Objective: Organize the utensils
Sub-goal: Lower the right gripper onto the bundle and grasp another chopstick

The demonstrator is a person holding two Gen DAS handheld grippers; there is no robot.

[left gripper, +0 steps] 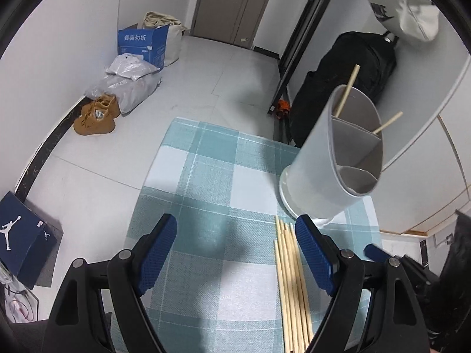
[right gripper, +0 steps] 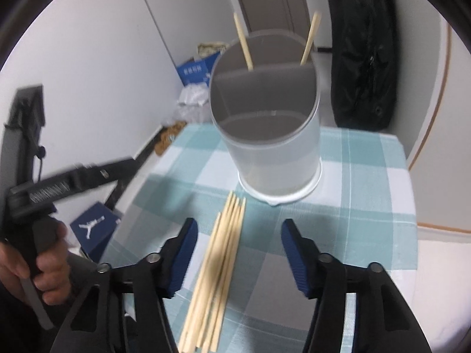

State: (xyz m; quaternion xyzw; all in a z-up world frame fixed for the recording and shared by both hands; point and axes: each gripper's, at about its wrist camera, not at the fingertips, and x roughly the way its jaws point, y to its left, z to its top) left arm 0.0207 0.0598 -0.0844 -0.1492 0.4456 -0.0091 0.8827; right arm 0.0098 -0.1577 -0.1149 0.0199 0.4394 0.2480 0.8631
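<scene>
A bundle of several wooden chopsticks [left gripper: 290,279] [right gripper: 217,264] lies on the teal checked tablecloth [left gripper: 206,176] [right gripper: 368,191]. Behind it stands a grey cylindrical utensil holder [left gripper: 318,170] [right gripper: 273,158] with divided compartments. Two chopsticks [left gripper: 348,88] [right gripper: 243,41] lean in its back compartment. My right gripper [right gripper: 240,223] hangs low over the bundle, jaws apart, chopsticks between the blue pads but untouched. My left gripper [left gripper: 235,219] is open over bare cloth, its right finger beside the bundle's far ends.
A hand [right gripper: 44,267] holds the left gripper's handle at the left of the right wrist view. A black bag [left gripper: 347,82] [right gripper: 365,58] stands behind the table. On the floor lie tan shoes [left gripper: 97,117], blue boxes [left gripper: 26,235] and plastic bags.
</scene>
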